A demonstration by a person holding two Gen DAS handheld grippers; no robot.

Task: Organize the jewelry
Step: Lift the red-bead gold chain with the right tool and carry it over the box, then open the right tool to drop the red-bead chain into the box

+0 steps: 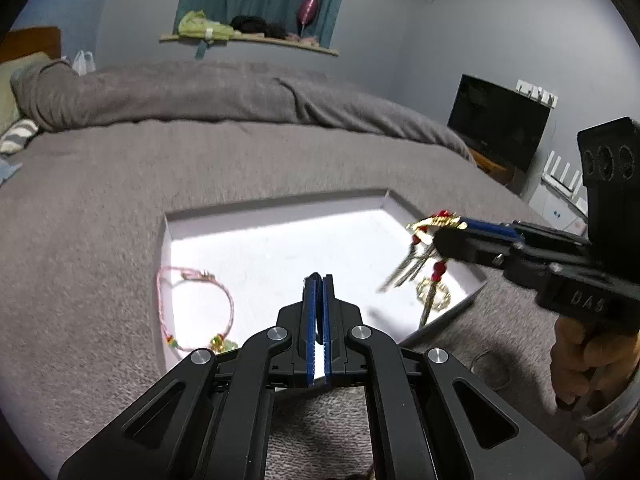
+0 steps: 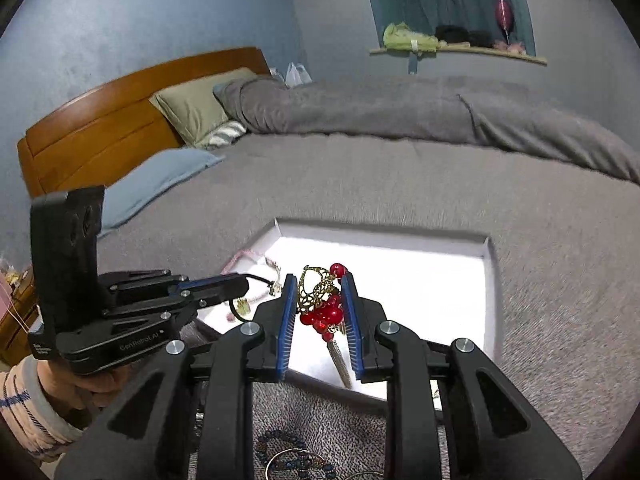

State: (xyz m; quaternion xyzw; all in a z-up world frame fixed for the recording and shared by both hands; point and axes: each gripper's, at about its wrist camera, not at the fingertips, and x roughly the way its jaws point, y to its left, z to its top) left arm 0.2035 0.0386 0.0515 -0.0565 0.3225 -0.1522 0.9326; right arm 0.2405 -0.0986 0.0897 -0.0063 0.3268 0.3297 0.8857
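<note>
The left claw (image 1: 319,280) has its two blue pads pressed together with nothing between them. It hangs low over the near edge of the white tray (image 1: 280,216), which sits sunk into the gray blanket on the bed (image 1: 100,208). To the left of this claw, and a little ahead of it, a pink cord bracelet (image 1: 196,312) lies flat in the tray's left corner, partly over the rim. It is apart from the pads.

To the right of the left claw, the right claw (image 2: 319,300) is clamped on a gold hair ornament with red beads (image 2: 322,304). The gold top pokes out past the pad tips. The red beads bunch up between the pads. A long thin tassel hangs straight down from them, so the ornament's long way runs up and down. In the left view it looks blurry. It hangs over the right side of the tray, above the white floor, and I cannot tell if the tassel tip touches it.

I think the next move is to lower the ornament and let go. The right claw is the one that has it, and the tray floor is right below it. The spot under the tassel looks bare, well apart from the bracelet.

Right under the right claw, on the blanket, more bead bracelets (image 2: 292,456) wait outside the tray.
</note>
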